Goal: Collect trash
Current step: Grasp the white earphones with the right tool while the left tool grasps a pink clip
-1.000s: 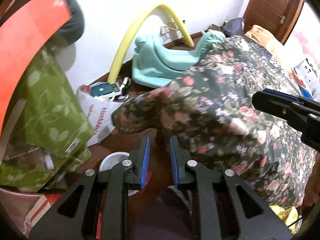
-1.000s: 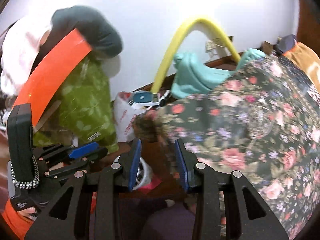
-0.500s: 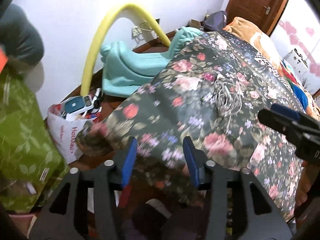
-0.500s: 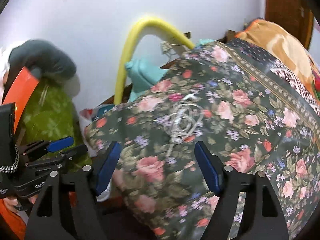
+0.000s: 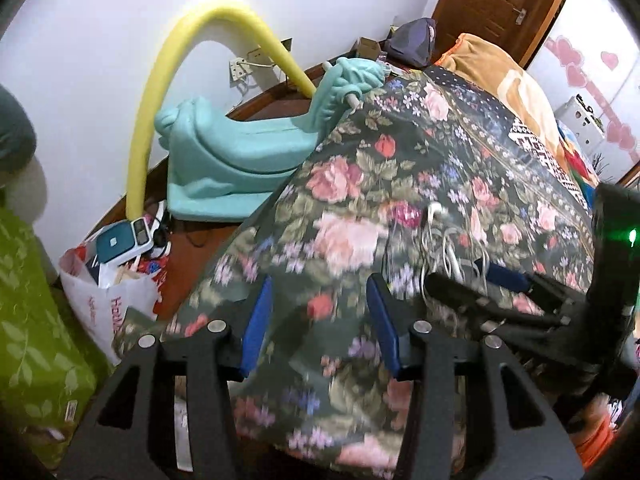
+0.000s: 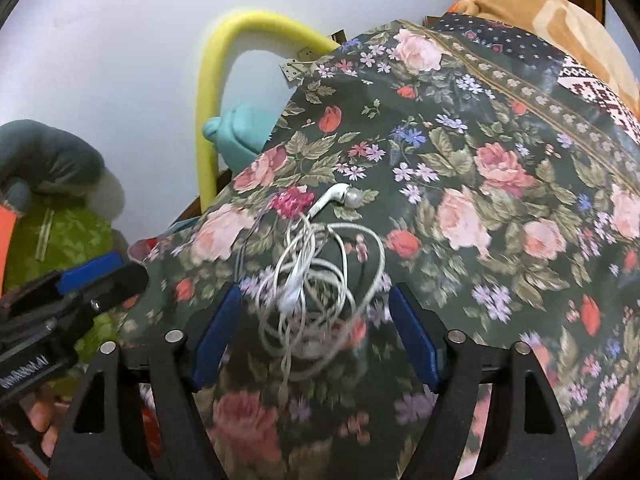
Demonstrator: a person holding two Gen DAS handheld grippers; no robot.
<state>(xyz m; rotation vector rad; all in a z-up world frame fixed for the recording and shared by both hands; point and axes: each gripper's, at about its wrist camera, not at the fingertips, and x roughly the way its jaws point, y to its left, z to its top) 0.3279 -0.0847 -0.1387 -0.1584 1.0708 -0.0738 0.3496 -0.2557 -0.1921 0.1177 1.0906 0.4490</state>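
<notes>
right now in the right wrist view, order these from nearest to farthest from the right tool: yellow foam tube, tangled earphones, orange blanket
1. tangled earphones: on the floral bedspread, just ahead of the right tool and partly between its open blue pads.
2. yellow foam tube: beyond the bed's left edge, arching against the wall.
3. orange blanket: far end of the bed, upper right.

Only thing I can sort of read is red lettering on the white plastic shopping bag [image 5: 120, 304] left of the left claw, starts with "Hot", rest is crumpled. There's also white print on the other black claw's body [image 6: 24, 372], too blurry and flipped to make out.
</notes>
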